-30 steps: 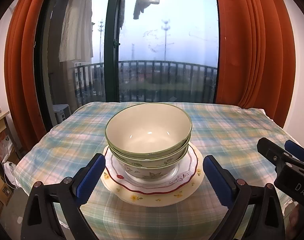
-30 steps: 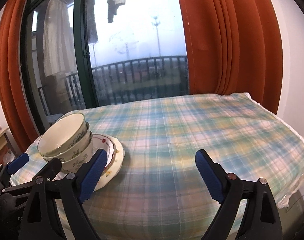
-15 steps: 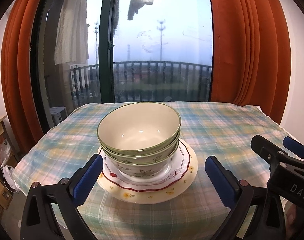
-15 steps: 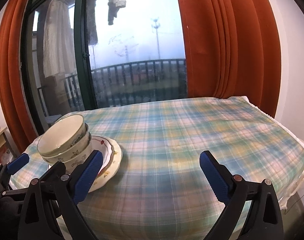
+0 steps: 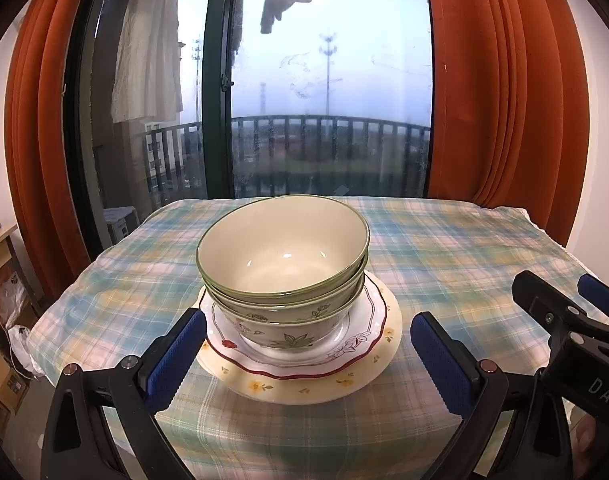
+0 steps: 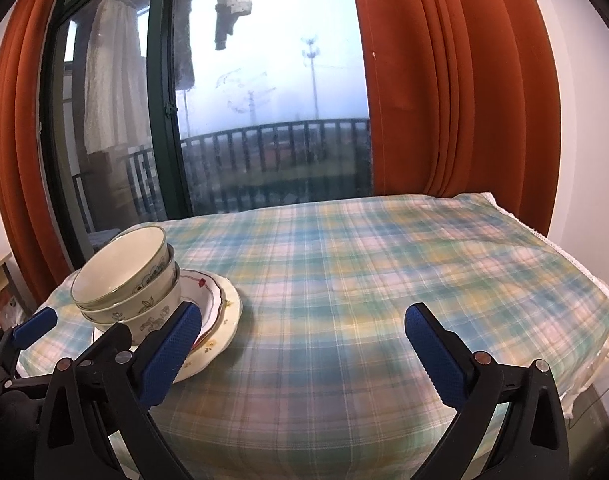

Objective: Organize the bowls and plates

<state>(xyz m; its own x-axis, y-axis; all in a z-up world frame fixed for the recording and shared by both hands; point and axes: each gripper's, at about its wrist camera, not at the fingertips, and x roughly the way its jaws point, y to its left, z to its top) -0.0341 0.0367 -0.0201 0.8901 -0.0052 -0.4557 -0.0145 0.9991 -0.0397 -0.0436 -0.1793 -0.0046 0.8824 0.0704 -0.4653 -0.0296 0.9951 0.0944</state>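
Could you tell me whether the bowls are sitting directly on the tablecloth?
No, the stacked bowls rest on a red-rimmed plate, which lies on a larger cream plate, apart from the tablecloth.

You see three nested bowls (image 5: 282,256), cream with green rims and leaf prints, standing upright on a white plate (image 5: 368,312) with a wavy red rim. That plate lies flat on a larger cream plate (image 5: 390,344) dotted with small yellow flowers, near the table's front left.
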